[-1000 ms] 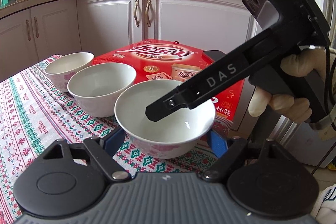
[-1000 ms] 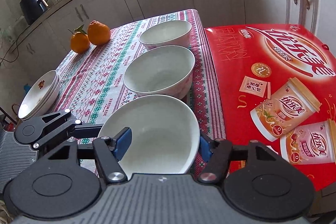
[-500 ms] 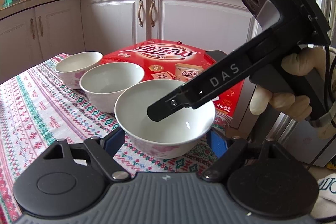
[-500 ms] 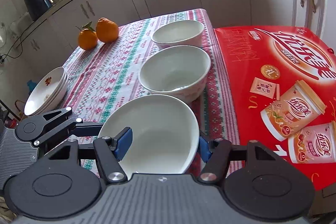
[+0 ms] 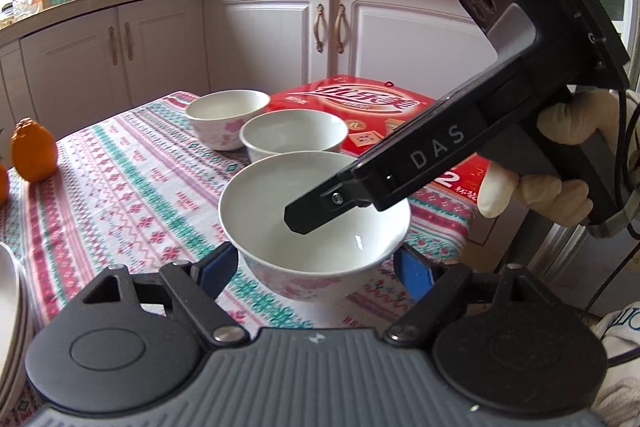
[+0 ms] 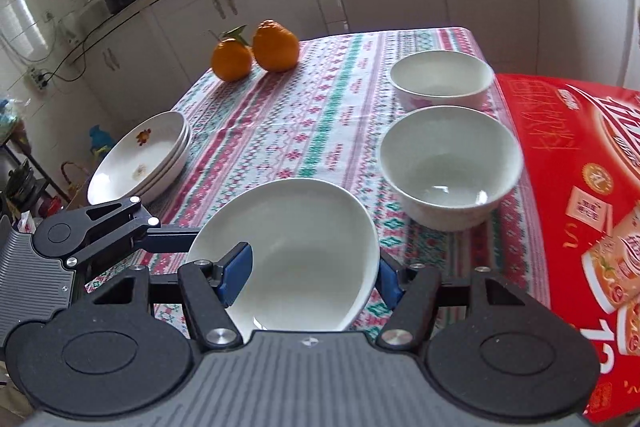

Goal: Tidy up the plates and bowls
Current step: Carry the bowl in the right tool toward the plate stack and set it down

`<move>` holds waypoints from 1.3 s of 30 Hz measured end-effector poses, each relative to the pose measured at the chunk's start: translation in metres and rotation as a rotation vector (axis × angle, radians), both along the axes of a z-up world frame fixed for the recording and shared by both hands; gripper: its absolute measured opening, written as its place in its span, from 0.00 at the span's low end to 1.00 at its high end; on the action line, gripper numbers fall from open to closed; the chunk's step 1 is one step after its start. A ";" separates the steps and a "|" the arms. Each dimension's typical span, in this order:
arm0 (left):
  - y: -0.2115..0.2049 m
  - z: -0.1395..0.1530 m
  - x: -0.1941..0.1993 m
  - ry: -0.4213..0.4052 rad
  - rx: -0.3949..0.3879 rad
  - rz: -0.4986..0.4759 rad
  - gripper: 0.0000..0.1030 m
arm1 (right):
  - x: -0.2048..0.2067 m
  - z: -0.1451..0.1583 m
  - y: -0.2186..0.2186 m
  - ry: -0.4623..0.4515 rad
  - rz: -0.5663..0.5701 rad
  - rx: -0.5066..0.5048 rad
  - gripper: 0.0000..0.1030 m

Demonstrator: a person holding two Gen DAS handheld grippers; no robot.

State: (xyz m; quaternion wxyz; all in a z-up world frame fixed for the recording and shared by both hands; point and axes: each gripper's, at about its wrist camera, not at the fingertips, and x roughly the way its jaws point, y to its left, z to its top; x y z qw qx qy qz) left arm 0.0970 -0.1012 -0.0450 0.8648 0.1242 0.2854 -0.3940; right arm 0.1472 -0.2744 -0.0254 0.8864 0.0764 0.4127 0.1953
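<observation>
Near the counter's (image 6: 280, 115) right edge, both my grippers, left (image 5: 316, 267) and right (image 6: 312, 277), clamp one white ceramic bowl (image 6: 296, 247); next, nest it into the neighbouring white bowl (image 6: 450, 163).

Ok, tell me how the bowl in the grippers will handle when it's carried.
The bowl looks glazed, so probably stiff, yet slick against the pads. The right gripper pinches only its rim, one finger inside, so it may tilt or slip. It looks ceramic, likely to chip if dropped onto the table.
</observation>
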 end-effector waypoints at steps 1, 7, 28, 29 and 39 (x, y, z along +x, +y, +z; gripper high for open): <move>0.003 0.000 0.002 0.000 0.002 0.008 0.82 | 0.002 0.000 0.005 0.000 0.011 -0.001 0.68; 0.024 0.001 0.008 0.003 0.003 0.054 0.82 | 0.016 0.000 0.030 -0.005 0.065 -0.010 0.68; 0.061 -0.013 0.037 0.043 0.005 0.152 0.82 | 0.059 -0.012 0.076 0.011 0.145 -0.033 0.68; 0.061 -0.014 0.038 0.045 0.005 0.153 0.82 | 0.060 -0.013 0.076 0.012 0.146 -0.034 0.68; 0.061 -0.015 0.041 0.059 0.007 0.157 0.82 | 0.064 -0.016 0.075 0.020 0.145 -0.024 0.68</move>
